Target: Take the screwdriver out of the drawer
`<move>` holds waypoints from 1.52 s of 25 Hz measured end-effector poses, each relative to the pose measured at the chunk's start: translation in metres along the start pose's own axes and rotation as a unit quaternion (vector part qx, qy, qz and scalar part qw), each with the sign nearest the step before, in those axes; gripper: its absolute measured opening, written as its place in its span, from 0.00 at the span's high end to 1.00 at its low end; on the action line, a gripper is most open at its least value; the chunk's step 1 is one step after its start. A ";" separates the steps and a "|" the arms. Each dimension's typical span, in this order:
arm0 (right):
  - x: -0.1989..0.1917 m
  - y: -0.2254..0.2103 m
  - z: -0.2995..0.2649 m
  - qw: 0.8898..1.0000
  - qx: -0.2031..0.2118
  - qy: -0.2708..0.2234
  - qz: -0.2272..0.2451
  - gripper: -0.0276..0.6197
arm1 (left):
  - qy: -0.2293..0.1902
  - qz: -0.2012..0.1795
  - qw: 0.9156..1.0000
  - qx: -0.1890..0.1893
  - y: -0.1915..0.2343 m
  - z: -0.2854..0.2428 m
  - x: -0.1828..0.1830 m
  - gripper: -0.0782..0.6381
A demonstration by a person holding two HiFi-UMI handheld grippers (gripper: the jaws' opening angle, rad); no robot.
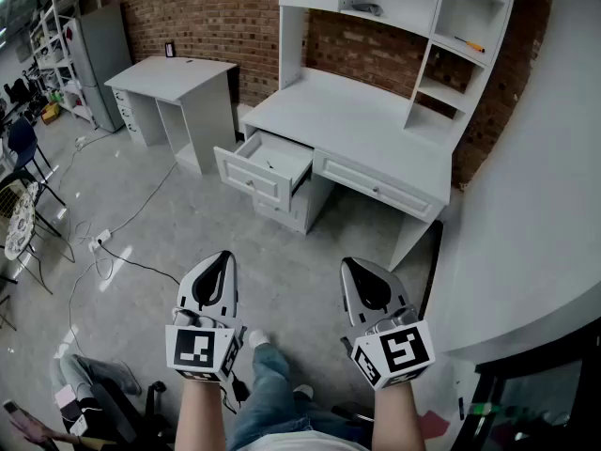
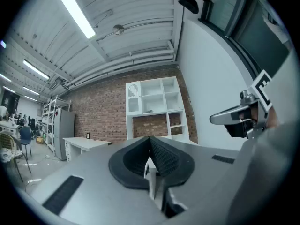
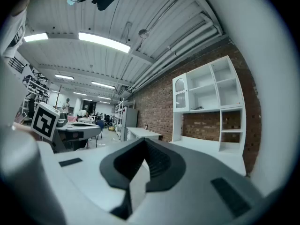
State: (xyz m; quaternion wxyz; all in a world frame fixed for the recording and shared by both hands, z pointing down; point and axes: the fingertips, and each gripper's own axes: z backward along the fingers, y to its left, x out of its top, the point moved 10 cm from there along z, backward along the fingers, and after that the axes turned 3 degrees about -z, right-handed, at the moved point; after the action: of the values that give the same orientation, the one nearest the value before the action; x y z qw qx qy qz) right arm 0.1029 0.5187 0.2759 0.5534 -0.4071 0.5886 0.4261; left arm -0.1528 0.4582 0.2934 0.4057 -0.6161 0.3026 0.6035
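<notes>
- small dark thing lies inside the open drawer, too small to tell if it's the screwdriver
- drawer is pulled out from the left end of the white desk; the wide drawer to its right is closed
- hutch stands on the desk's back edge; orange-handled tool on a right-hand shelf, grey item on an upper shelf, can't make out what it is
- brick wall behind the desk, second white desk off to the left, apart from the first
- left gripper held level over the grey floor, well short of the drawer; jaws pressed together, nothing between them
- right gripper beside it, also level, well short of the desk; jaws pressed together and holding nothing
- person's jeans show between the two grippers at the bottom of the head view
- cable trails across the floor on the left
</notes>
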 end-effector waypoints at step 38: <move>0.009 -0.076 -0.354 1.000 0.003 0.003 -0.020 0.94 | -0.013 -0.006 1.000 -0.015 0.198 -0.300 -0.041 0.87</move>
State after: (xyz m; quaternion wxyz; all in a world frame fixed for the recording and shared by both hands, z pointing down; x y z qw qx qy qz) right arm 0.0669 0.1582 0.2714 0.5611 -0.4183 0.5833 0.4123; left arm -0.1780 0.0973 0.2897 0.4035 -0.6162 0.2847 0.6135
